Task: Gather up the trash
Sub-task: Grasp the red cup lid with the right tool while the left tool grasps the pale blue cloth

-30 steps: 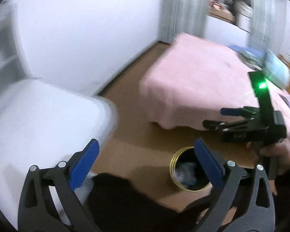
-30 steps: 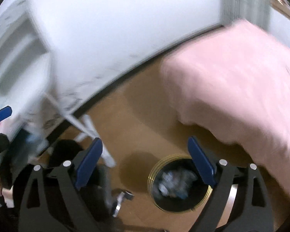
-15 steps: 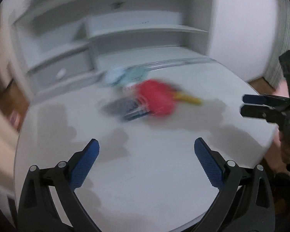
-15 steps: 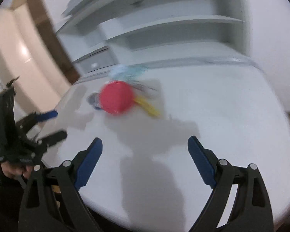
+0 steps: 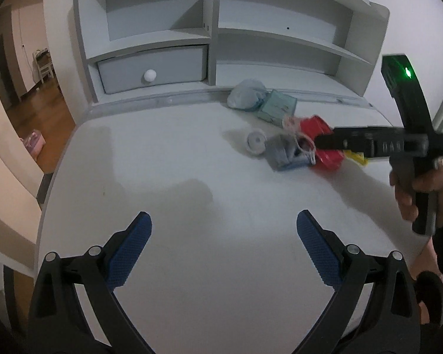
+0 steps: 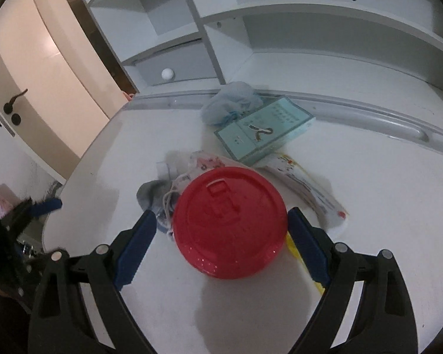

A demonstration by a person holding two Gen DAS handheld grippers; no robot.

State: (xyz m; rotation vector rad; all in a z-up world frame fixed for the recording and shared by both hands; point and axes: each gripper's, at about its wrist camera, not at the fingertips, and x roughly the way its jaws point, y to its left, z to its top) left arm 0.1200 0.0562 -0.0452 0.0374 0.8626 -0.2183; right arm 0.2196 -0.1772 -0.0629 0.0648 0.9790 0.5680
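Right wrist view: right gripper (image 6: 221,221) over the white desk (image 6: 369,206), jaws wide, just been closing slightly, straddling a round red lid (image 6: 230,221). Right pad close to the lid's rim; contact cannot be confirmed. Lid glossy, moulded with a small rectangular tab near its top. Around it, a litter cluster: pale teal box (image 6: 264,129) behind, crumpled blue-white bag (image 6: 230,106) farther back, printed wrapper (image 6: 307,183) to the right, grey crumpled item with strings (image 6: 156,197) to the left. Left gripper (image 5: 221,247) wide apart, holding nothing, above bare desk.
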